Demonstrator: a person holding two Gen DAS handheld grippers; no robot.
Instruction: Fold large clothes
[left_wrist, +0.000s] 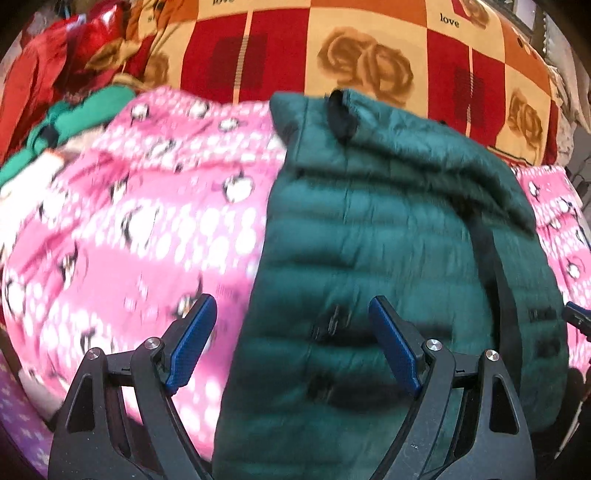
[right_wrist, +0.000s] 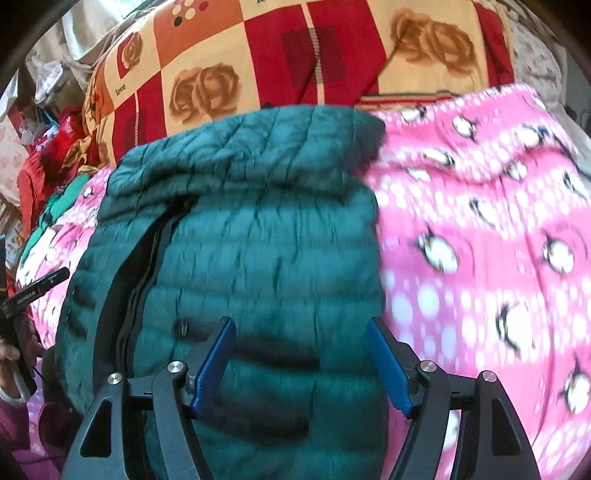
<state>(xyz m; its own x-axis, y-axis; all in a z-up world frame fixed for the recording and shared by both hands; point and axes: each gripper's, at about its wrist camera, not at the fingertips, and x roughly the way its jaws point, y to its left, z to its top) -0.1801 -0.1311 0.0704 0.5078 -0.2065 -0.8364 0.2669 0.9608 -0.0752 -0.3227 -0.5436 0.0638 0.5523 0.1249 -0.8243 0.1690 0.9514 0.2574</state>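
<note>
A dark green quilted puffer jacket (left_wrist: 388, 229) lies on a pink penguin-print blanket (left_wrist: 129, 229), its sides folded inward and a dark zipper strip running down it. It also shows in the right wrist view (right_wrist: 258, 258). My left gripper (left_wrist: 291, 314) is open and empty, hovering over the jacket's left edge near its hem. My right gripper (right_wrist: 301, 336) is open and empty, hovering over the jacket's right part near the hem. The right gripper's tip shows at the edge of the left wrist view (left_wrist: 576, 317); the left gripper shows at the left of the right wrist view (right_wrist: 33, 291).
The pink blanket (right_wrist: 480, 240) covers a bed. Behind it lies a red, orange and cream rose-print cover (left_wrist: 332, 48). A green garment (left_wrist: 74, 118) and red shiny fabric (left_wrist: 55, 55) are piled at the far left.
</note>
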